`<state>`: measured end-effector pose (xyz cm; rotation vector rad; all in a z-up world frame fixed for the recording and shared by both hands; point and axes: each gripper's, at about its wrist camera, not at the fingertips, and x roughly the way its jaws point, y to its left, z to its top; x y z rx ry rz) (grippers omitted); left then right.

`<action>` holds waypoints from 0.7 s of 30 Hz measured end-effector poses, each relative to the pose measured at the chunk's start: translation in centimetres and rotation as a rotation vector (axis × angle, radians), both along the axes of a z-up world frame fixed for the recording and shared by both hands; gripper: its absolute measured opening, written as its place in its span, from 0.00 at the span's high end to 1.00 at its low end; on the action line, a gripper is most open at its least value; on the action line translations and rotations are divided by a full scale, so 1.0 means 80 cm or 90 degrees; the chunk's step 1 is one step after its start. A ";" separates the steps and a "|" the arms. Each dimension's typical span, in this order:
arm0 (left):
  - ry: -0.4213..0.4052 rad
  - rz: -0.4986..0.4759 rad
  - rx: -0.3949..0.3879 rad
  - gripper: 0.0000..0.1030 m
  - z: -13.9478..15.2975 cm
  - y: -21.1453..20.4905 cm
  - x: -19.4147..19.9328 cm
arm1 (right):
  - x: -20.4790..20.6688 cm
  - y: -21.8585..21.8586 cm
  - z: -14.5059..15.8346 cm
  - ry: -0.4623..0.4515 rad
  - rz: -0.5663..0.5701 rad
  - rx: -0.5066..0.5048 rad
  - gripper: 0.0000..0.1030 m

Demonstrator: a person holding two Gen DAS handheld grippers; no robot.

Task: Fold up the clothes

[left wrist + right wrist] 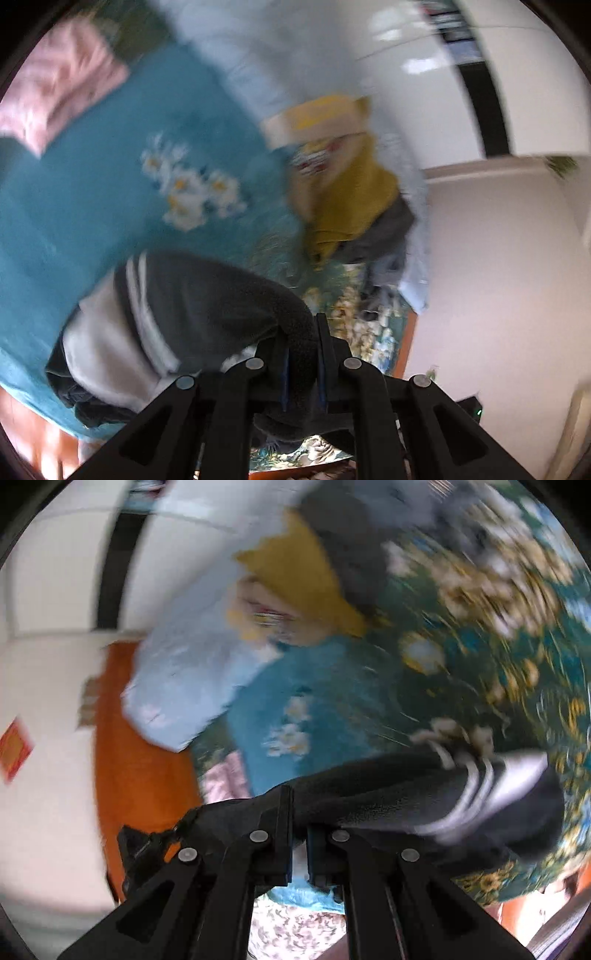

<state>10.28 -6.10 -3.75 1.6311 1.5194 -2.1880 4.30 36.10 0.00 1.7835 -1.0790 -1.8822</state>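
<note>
1. Black fleece with white stripes, a garment [192, 306], is hanging between the two grippers above a floral bedspread [480, 635].
2. The left gripper [303, 354] is clenching a bunched black edge of that garment between its fingers, with the cloth filling the narrow gap.
3. The right gripper [299, 834] is pinching another edge of the same garment [406, 794], its jaws pressed almost together on thin fabric.
4. A teal top with white flowers [110, 192] is lying spread on the bedspread beneath the held garment.
5. A pink cloth [62, 92] is sitting at the teal top's far corner, touching it.
6. A mustard-yellow garment [351, 199] is lying beside a pale blue one [184, 679], near the bed's edge.
7. Both views are smearing heavily, so finer details are staying unreadable.
</note>
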 end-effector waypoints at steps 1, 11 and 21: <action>-0.014 -0.004 -0.002 0.88 -0.017 -0.003 -0.016 | -0.010 -0.004 -0.020 -0.019 -0.011 0.007 0.95; -0.085 -0.049 -0.022 0.88 -0.140 -0.004 -0.191 | -0.157 -0.025 -0.122 -0.057 -0.072 0.058 0.94; -0.135 -0.067 0.049 0.46 -0.209 0.014 -0.241 | -0.200 -0.001 -0.161 -0.057 -0.106 0.060 0.49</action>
